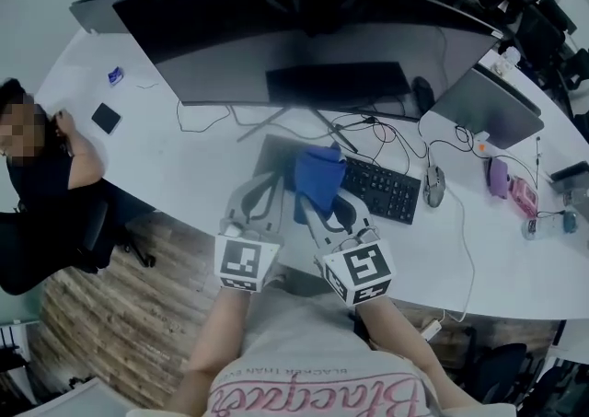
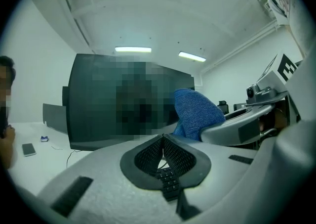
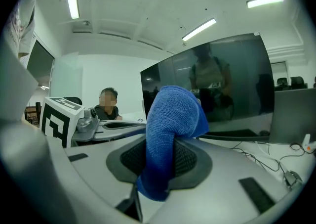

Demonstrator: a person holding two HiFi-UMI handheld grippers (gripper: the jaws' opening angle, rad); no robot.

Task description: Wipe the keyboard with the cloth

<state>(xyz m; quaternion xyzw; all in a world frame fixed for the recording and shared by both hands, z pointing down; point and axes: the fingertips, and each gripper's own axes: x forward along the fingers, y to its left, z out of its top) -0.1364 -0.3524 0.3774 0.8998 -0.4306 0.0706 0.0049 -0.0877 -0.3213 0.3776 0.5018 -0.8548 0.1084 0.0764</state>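
- Head view: the blue cloth point(image 1: 319, 176) hides the left end of the black keyboard point(image 1: 382, 190) on the white desk point(image 1: 202, 167). A mouse point(image 1: 434, 185) lies at the keyboard's 3 o'clock. The right gripper point(image 1: 329, 211) reaches in at the cloth's 6 o'clock, with the left gripper point(image 1: 265, 187) at its 9 o'clock.
- Left gripper view: the jaws are pressed together with nothing between them, and the cloth shows at 1 o'clock.
- Right gripper view: the jaws are clamped on the cloth, which bulges above them. The monitor point(image 3: 217, 79) stands behind at 1 o'clock.
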